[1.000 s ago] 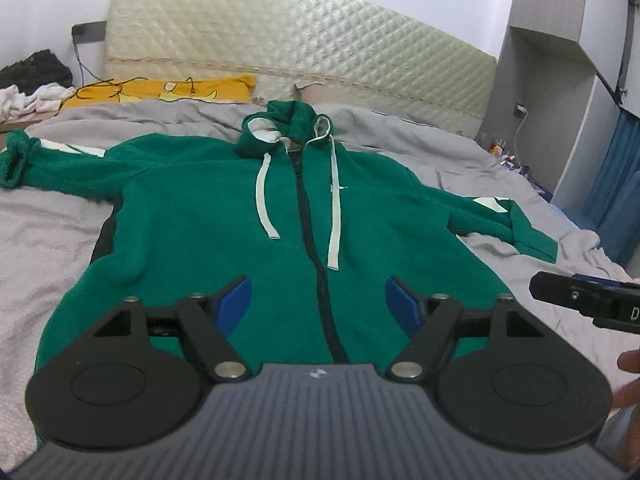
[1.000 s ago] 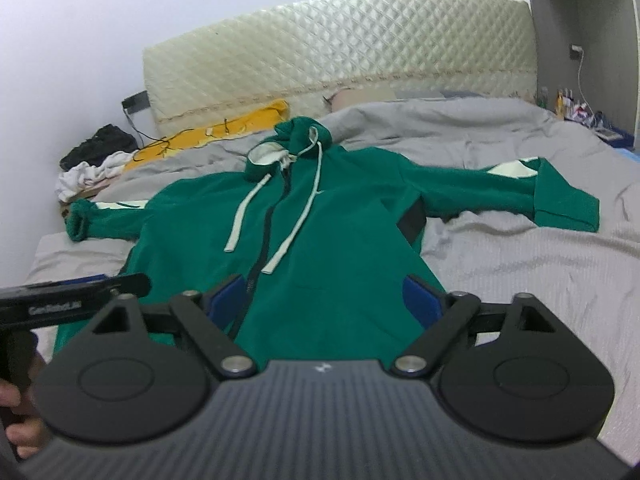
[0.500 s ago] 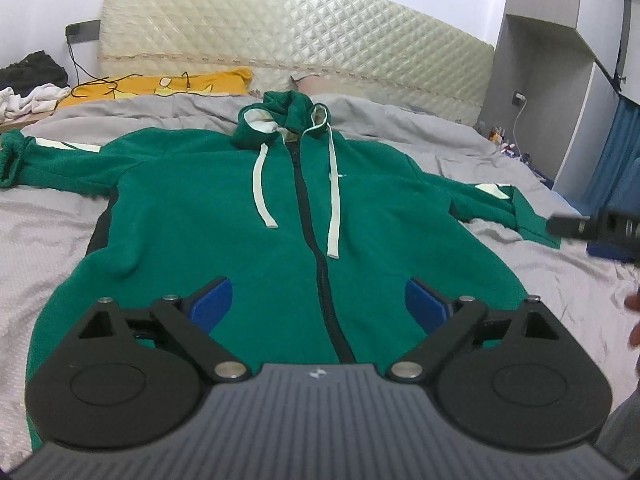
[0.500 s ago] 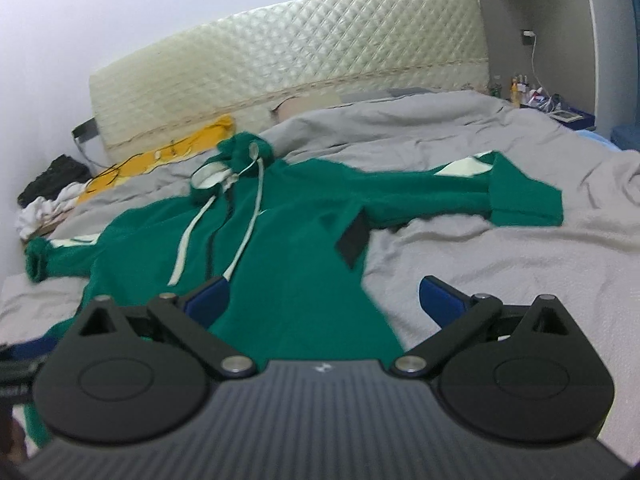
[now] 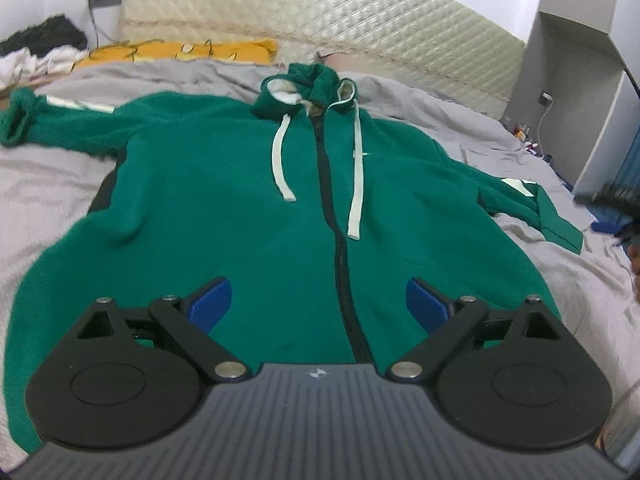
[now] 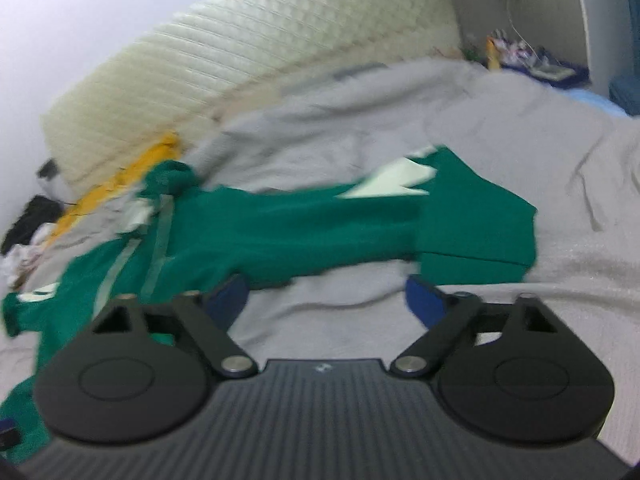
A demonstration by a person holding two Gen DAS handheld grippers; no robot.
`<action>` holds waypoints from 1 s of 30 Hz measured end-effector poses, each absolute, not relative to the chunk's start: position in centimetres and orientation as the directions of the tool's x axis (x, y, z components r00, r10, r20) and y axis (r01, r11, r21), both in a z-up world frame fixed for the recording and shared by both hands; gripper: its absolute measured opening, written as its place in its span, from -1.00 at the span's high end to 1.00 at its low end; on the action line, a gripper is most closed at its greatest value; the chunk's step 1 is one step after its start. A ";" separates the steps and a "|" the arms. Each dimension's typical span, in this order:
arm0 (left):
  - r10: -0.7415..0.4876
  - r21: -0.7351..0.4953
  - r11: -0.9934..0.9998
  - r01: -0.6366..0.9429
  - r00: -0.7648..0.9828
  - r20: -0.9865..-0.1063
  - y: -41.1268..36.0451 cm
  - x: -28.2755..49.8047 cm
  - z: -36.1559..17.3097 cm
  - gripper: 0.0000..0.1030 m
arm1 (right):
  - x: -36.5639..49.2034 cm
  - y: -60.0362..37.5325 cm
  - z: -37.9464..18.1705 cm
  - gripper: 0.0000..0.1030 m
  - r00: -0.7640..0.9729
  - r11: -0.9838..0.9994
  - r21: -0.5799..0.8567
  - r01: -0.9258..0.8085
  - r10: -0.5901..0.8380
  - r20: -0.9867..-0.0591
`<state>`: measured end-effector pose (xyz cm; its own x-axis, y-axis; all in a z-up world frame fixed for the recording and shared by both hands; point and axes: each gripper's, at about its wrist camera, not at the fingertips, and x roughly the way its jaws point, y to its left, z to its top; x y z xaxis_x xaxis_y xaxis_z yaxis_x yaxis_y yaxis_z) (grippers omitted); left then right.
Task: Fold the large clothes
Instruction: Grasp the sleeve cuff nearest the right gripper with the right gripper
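Grey bed (image 5: 72, 184) with a quilted headboard (image 5: 360, 28) carries a green hoodie (image 5: 240, 216) laid flat, zipped, sleeves spread left and right.
Left claw (image 5: 318, 300) hangs released over the near hem, gripping nothing; right claw (image 6: 326, 294), also released, hovers above bare sheet just near the right sleeve (image 6: 472, 224), in a blurred view.

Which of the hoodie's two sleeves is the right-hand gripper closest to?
The sleeve with the flat open cuff on the headboard's cabinet side; the right gripper hangs open near it. The other sleeve lies far off.
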<state>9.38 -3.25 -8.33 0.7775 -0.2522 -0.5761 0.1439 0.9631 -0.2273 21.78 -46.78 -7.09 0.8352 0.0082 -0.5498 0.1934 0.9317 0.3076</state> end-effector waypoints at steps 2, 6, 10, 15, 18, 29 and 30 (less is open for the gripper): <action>-0.255 -0.242 0.961 0.135 0.770 -0.585 -3.3 10.0 -8.8 -0.87 | 23.8 -48.3 -9.1 -0.46 0.815 0.942 0.252 0.220 -0.035 -0.578; -0.259 -0.254 0.959 0.124 0.744 -0.615 -3.6 11.6 -9.9 -0.87 | 27.6 -50.2 -12.4 -0.29 0.782 0.961 0.102 0.258 -0.146 -0.606; -0.261 -0.261 0.959 0.113 0.710 -0.654 -4.0 13.1 -11.2 -0.87 | 30.8 -51.5 -15.1 -0.27 0.715 0.955 -0.103 0.279 -0.278 -0.642; -0.269 -0.296 0.952 0.079 0.677 -0.685 -4.1 14.5 -12.4 -0.87 | 31.7 -52.2 -14.7 0.13 0.761 0.955 -0.199 0.219 -0.295 -0.577; -0.277 -0.324 0.944 0.055 0.662 -0.696 -3.9 15.1 -12.9 -0.87 | 31.8 -54.7 -12.7 0.49 0.782 0.947 -0.144 0.286 -0.317 -0.537; -0.255 -0.284 0.957 0.066 0.660 -0.706 -5.2 16.3 -13.4 -0.87 | 33.4 -68.0 -11.4 0.53 0.655 0.764 -0.017 0.644 -0.563 -0.503; -0.252 -0.279 0.958 0.067 0.661 -0.707 -5.3 16.4 -13.4 -0.87 | 32.8 -68.4 -11.4 0.50 0.656 0.744 0.034 0.667 -0.566 -0.500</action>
